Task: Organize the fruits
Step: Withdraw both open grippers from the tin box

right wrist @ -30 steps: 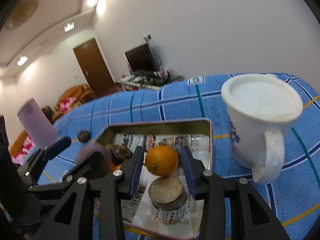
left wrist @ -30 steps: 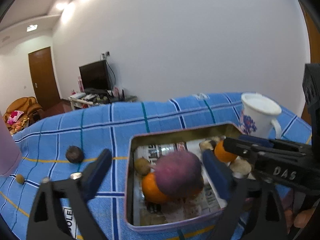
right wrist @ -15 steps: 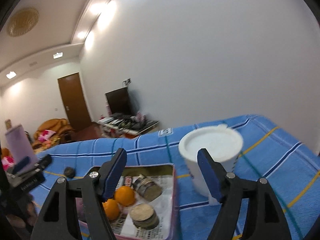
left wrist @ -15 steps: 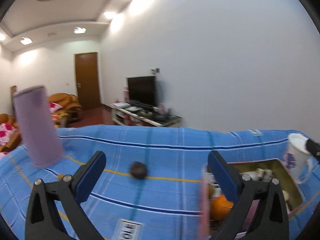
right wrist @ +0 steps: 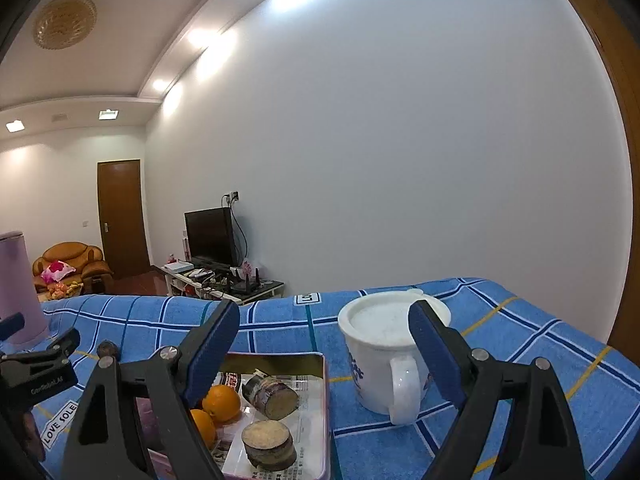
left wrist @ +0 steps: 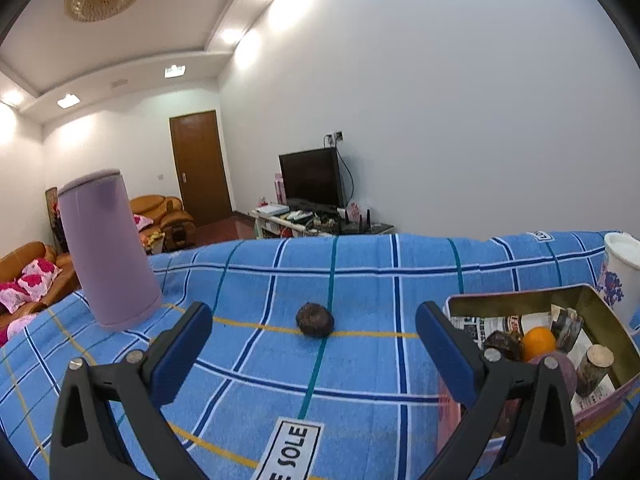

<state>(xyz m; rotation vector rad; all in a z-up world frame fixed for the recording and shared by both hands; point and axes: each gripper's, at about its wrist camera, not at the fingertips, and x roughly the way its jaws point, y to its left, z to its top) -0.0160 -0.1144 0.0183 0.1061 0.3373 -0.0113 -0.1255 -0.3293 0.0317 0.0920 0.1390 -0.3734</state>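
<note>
A dark round fruit [left wrist: 315,319] lies on the blue checked cloth, ahead of my open, empty left gripper [left wrist: 314,340]; it also shows at the left of the right wrist view [right wrist: 107,349]. A metal tin [left wrist: 600,306] lined with newspaper sits to the right and holds an orange [left wrist: 539,339], a dark fruit [left wrist: 501,343], a purple fruit [left wrist: 562,368] and cut cane pieces [left wrist: 595,364]. In the right wrist view the tin [right wrist: 325,392] holds two oranges [right wrist: 221,399] and cane pieces [right wrist: 267,442]. My right gripper [right wrist: 324,356] is open and empty above the tin and mug.
A white mug [right wrist: 380,350] stands right of the tin; it also shows in the left wrist view [left wrist: 620,272]. A tall lilac container [left wrist: 106,252] stands at the left of the cloth. The left gripper's body [right wrist: 38,364] sits left of the tin.
Both grippers let go of their fruit in the tin, opened and lifted back. The left gripper swung left and now faces the dark fruit on the cloth.
</note>
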